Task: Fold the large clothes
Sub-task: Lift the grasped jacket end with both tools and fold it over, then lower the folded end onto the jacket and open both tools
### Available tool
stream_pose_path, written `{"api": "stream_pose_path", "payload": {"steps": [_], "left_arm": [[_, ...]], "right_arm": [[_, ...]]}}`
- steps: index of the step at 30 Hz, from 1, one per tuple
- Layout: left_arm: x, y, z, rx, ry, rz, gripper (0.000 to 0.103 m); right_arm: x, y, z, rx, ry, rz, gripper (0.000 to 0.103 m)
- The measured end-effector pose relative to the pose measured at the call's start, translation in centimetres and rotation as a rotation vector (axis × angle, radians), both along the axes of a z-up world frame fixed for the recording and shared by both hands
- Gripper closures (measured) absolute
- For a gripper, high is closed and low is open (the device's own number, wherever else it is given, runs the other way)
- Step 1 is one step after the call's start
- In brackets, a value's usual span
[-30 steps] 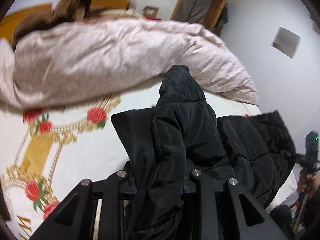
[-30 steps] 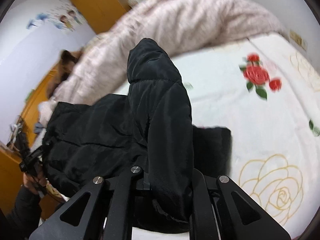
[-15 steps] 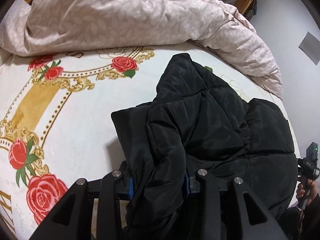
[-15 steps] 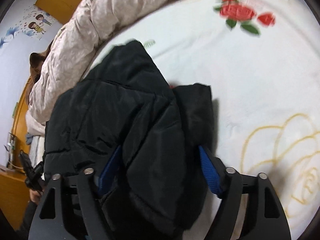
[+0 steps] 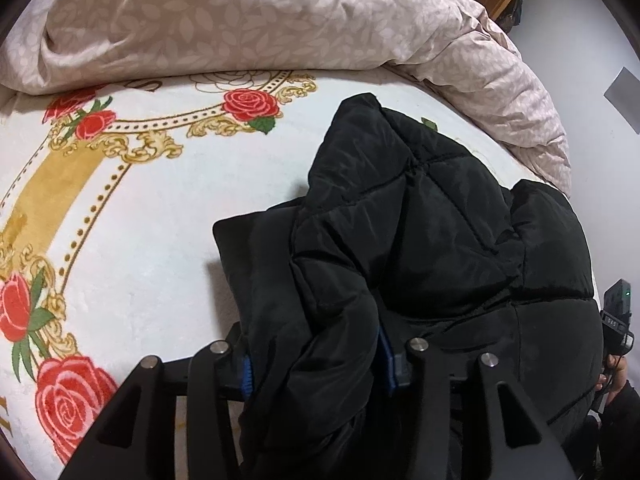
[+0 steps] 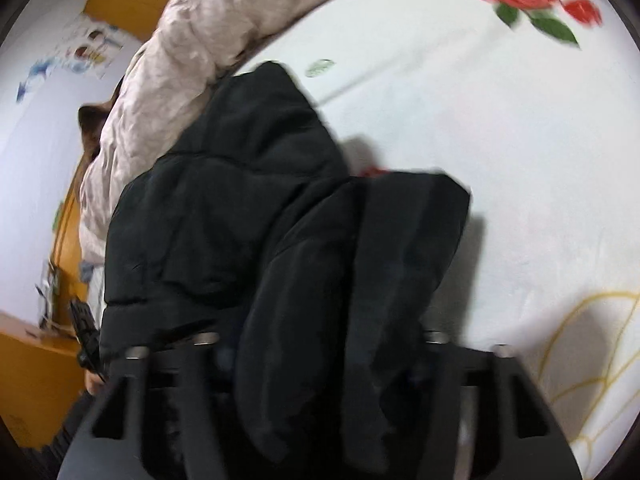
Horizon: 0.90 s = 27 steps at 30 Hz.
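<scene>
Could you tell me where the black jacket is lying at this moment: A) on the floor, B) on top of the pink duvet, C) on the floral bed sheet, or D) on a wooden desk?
C: the jacket lies spread on the white rose-printed sheet, with the duvet bunched up beyond it.

The black quilted puffer jacket [image 5: 440,240] lies folded on the white rose-patterned blanket [image 5: 160,220], spreading from the left gripper [image 5: 316,364] toward two o'clock. The crumpled pale leaf-print duvet [image 5: 260,20] lies behind it, from ten round to two o'clock. The right gripper [image 6: 320,356] sits at the jacket's near edge.
</scene>
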State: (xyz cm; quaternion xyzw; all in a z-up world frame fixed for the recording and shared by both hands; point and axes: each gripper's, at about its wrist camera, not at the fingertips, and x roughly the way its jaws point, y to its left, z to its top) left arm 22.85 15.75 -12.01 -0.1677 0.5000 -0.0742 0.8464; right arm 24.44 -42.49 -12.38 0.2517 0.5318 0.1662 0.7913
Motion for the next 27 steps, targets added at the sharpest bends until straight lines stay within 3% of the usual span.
{"api": "stream_pose_path", "payload": {"steps": [2, 7, 17, 27], "left_arm": [[0.0, -0.1, 0.7, 0.003, -0.006, -0.001, 0.069], [-0.9, -0.3, 4.5, 0.022, -0.071, -0.002, 0.074], [-0.6, -2.4, 12.1, 0.020, -0.213, -0.059, 0.075], [4.9, -11.5, 13.6, 0.005, -0.247, -0.162, 0.075]], "right_arm": [[-0.5, 0.5, 1.1, -0.037, -0.022, 0.005, 0.070], [-2.0, 0.8, 5.4, -0.075, -0.102, 0.000, 0.077], [-4.2, -1.1, 12.0, -0.094, -0.218, -0.031, 0.078], [-1.2, -7.8, 13.7, -0.143, -0.229, -0.156, 0.077]]}}
